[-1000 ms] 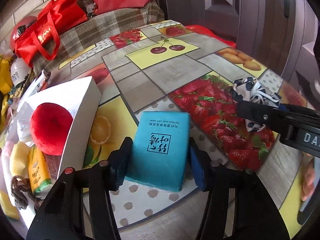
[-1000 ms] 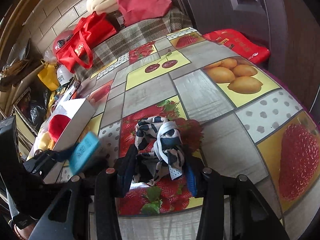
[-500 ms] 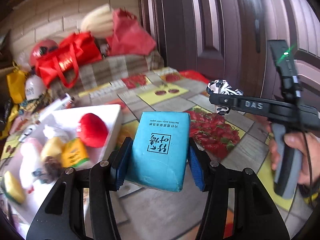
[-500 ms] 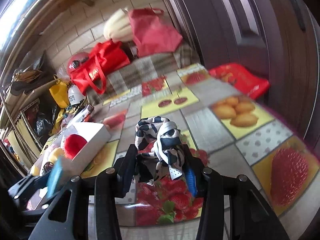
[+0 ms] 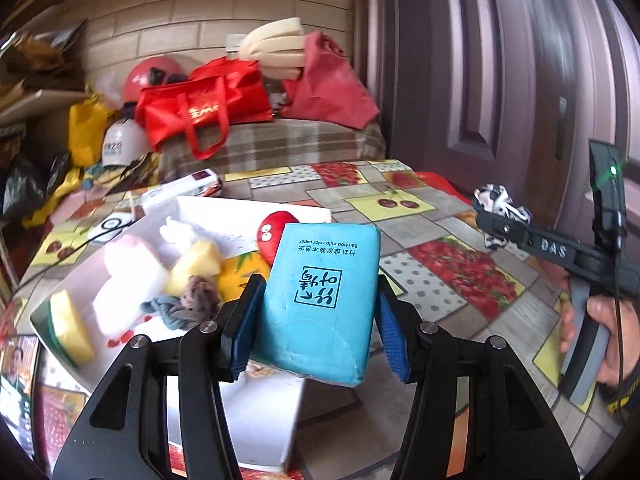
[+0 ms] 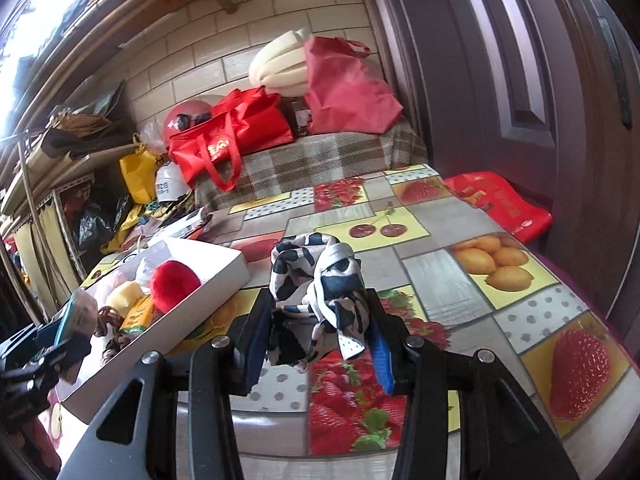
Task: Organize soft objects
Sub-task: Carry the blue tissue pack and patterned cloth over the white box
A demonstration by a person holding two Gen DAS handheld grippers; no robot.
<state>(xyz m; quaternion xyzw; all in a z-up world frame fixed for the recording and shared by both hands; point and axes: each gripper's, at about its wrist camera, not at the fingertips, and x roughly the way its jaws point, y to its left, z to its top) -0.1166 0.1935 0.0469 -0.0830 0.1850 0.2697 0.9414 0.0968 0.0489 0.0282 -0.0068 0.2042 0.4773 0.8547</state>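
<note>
Fruit-patterned oilcloth is covering the table [image 6: 440, 276]; clutter and red bags are piling up against the brick wall beyond its far edge. White box [image 5: 256, 216] is sitting near the table's left edge, collecting soft things: red plush [image 5: 269, 235], sponges, a knotted rag.

Left gripper [image 5: 316, 316] is clamping the blue tissue pack [image 5: 320, 300] by its long sides, carrying it clear of the table over the box's near corner — likely for dropping in.

Right gripper [image 6: 316, 344] is pinching the black-and-white scarf [image 6: 320, 292] bunched between its pads, keeping loose ends off the table's middle. Probably queuing for the same box; both pieces are hanging in the air, neither stowed yet.
</note>
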